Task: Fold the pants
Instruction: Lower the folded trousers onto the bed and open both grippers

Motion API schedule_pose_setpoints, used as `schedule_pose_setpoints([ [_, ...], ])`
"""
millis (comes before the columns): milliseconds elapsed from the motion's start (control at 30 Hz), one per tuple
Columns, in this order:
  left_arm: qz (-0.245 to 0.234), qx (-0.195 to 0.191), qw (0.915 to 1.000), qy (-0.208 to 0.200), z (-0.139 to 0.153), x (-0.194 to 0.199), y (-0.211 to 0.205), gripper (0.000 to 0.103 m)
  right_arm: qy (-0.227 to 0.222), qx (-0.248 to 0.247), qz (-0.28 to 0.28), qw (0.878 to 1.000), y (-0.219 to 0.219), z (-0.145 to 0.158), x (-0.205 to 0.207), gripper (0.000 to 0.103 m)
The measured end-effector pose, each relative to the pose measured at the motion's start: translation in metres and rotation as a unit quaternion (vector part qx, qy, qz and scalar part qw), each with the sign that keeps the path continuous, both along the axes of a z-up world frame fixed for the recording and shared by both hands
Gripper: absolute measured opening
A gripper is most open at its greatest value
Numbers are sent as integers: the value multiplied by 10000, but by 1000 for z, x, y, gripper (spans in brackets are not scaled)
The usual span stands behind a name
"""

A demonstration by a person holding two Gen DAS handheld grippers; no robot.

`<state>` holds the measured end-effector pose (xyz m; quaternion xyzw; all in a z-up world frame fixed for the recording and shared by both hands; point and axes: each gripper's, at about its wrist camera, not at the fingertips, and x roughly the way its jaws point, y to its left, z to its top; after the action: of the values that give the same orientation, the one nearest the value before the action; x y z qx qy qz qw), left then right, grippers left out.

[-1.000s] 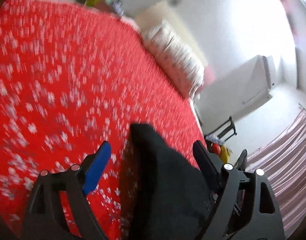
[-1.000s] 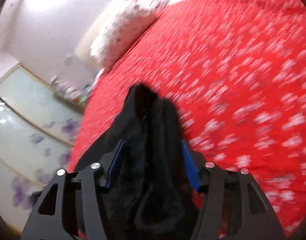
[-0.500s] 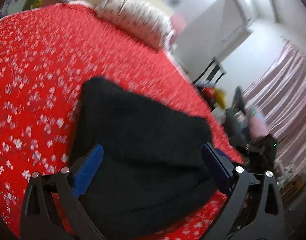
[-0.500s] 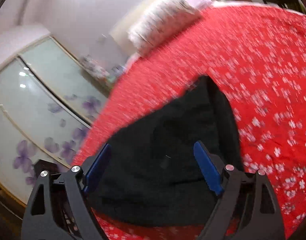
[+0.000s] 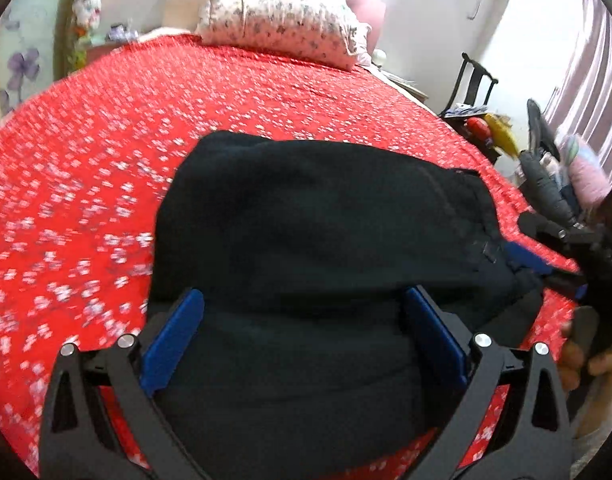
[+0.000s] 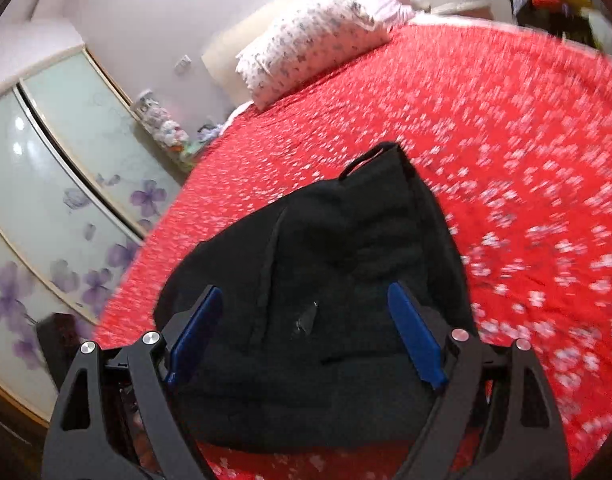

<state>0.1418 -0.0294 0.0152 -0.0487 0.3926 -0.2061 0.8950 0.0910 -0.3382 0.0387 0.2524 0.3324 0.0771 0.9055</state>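
Note:
The black pants [image 5: 306, 232] lie folded in a thick bundle on the red flowered bedspread [image 5: 86, 168], near the bed's front edge. My left gripper [image 5: 302, 320] is open, its blue pads wide apart over the bundle's near end. My right gripper [image 6: 306, 316] is also open, its pads apart above the pants [image 6: 338, 264]. The right gripper also shows in the left wrist view [image 5: 554, 268] at the bundle's right side. Neither gripper holds the cloth.
A flowered pillow [image 5: 278, 24] lies at the head of the bed. A black chair [image 5: 472, 84] and cluttered items [image 5: 494, 136] stand to the right. Sliding wardrobe doors with purple flowers [image 6: 58, 208] stand along the bed's left side.
Both grippers let go of the pants and opened wide. The pants dropped from hanging in the jaws to lying as a folded bundle on the bed, and both grippers drew back.

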Motion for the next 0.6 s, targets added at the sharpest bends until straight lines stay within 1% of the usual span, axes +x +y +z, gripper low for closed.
schedule_pose_setpoints([
  [33, 47, 103, 9999, -106, 2, -9, 1, 101, -23, -290, -47, 9996, 7, 6, -5, 87],
  [100, 133, 119, 9996, -232, 5, -21, 5, 101, -106, -740, -114, 9971, 18, 14, -16, 94],
  [133, 192, 107, 9993, -289, 7, -27, 7, 101, -207, -987, -156, 9948, 24, 19, -24, 95],
  [233, 539, 134, 9972, -503, 14, -49, 16, 101, -390, -1435, -207, 9887, 38, 27, -40, 96],
  [267, 637, 167, 9966, -504, 15, -54, 18, 101, -415, -1522, -236, 9872, 39, 27, -43, 97],
  [300, 722, 180, 9962, -452, 15, -56, 18, 101, -416, -1576, -264, 9863, 42, 26, -49, 97],
  [367, 856, 84, 9958, -311, 11, -68, 25, 101, -341, -1662, -349, 9849, 45, 24, -58, 99],
  [433, 869, 54, 9960, -212, 11, -74, 28, 101, -301, -1808, -415, 9822, 52, 21, -66, 101],
  [500, 795, 242, 9965, -41, 10, -80, 28, 101, -314, -2002, -472, 9781, 60, 20, -75, 102],
  [600, 704, 627, 9955, -10, 5, -91, 24, 101, -342, -2262, -480, 9723, 72, 17, -86, 102],
])
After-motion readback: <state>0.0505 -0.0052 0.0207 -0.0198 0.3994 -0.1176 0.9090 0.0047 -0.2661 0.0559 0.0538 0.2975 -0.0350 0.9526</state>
